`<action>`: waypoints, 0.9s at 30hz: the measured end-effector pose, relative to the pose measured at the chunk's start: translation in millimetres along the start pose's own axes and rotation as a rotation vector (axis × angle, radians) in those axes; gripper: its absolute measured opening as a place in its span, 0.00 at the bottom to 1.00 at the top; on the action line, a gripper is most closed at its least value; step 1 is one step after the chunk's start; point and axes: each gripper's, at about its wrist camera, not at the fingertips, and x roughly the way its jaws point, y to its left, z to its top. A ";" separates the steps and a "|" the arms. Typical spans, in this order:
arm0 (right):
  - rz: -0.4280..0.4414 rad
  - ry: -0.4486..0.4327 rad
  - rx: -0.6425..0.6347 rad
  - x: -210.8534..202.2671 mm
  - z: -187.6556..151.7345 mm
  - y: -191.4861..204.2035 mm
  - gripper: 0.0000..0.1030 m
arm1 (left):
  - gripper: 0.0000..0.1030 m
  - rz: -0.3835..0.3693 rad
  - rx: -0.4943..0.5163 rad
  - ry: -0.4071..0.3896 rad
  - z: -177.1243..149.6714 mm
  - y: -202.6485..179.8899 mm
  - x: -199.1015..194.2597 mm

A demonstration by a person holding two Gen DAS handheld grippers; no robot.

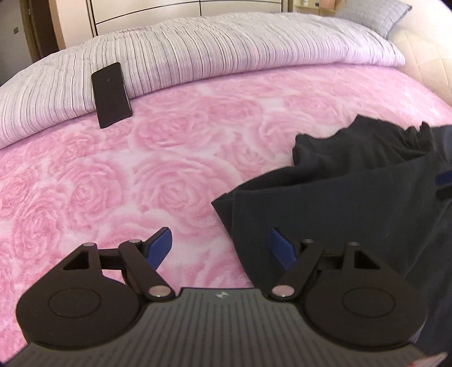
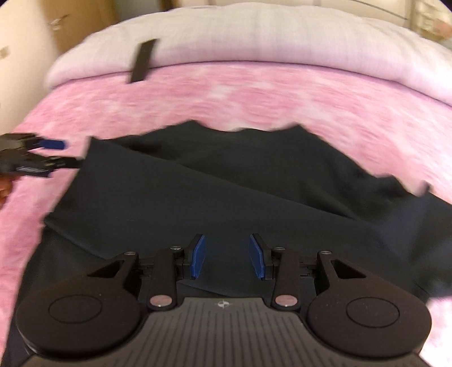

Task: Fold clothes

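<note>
The right wrist view is smeared by motion blur: the rose pattern of the fluffy pink rose-print blanket (image 2: 254,93) dissolves into streaks there, and the flat black rectangular phone (image 2: 142,60) at upper left reads only as a dark bar. The dark navy soft fabric garment (image 2: 226,192) fills the middle and lower part of that frame, its far edge ragged and indistinct, its right side cut off by the frame edge and its near part hidden behind the gripper body. What kind of garment it is cannot be made out.

In the left wrist view the garment (image 1: 353,197) lies in the right half of the frame, rumpled, with a folded corner pointing toward frame centre; its right portion runs out of the picture. The phone (image 1: 111,94) leans against the pale striped quilted duvet (image 1: 226,50) at upper left, and a grey textured pillow (image 1: 373,17) is clipped at the top right corner.

The left gripper (image 1: 223,245) hovers low at the garment's left edge, jaws spread wide and holding nothing: one blue pad is over the blanket (image 1: 113,183), the other over the dark cloth. The right gripper (image 2: 227,255) is above the garment, jaws released and apart, cloth visible between the pads but not pinched. At the left edge of the right wrist view the left gripper (image 2: 56,153) appears side-on, blurred, beside a sliver of a hand (image 2: 4,189).
</note>
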 end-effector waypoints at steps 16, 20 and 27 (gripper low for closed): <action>0.088 0.149 -0.036 42.0 13.5 48.7 0.39 | 0.75 -0.047 0.089 0.039 -52.8 -42.4 -39.7; -0.005 0.187 0.079 37.7 4.4 16.0 0.39 | 0.75 -0.052 0.109 0.049 -54.7 -55.6 -42.0; -0.109 0.148 0.291 -2.4 -5.0 -40.8 0.40 | 0.78 -0.071 0.205 0.028 -22.4 -127.3 -35.1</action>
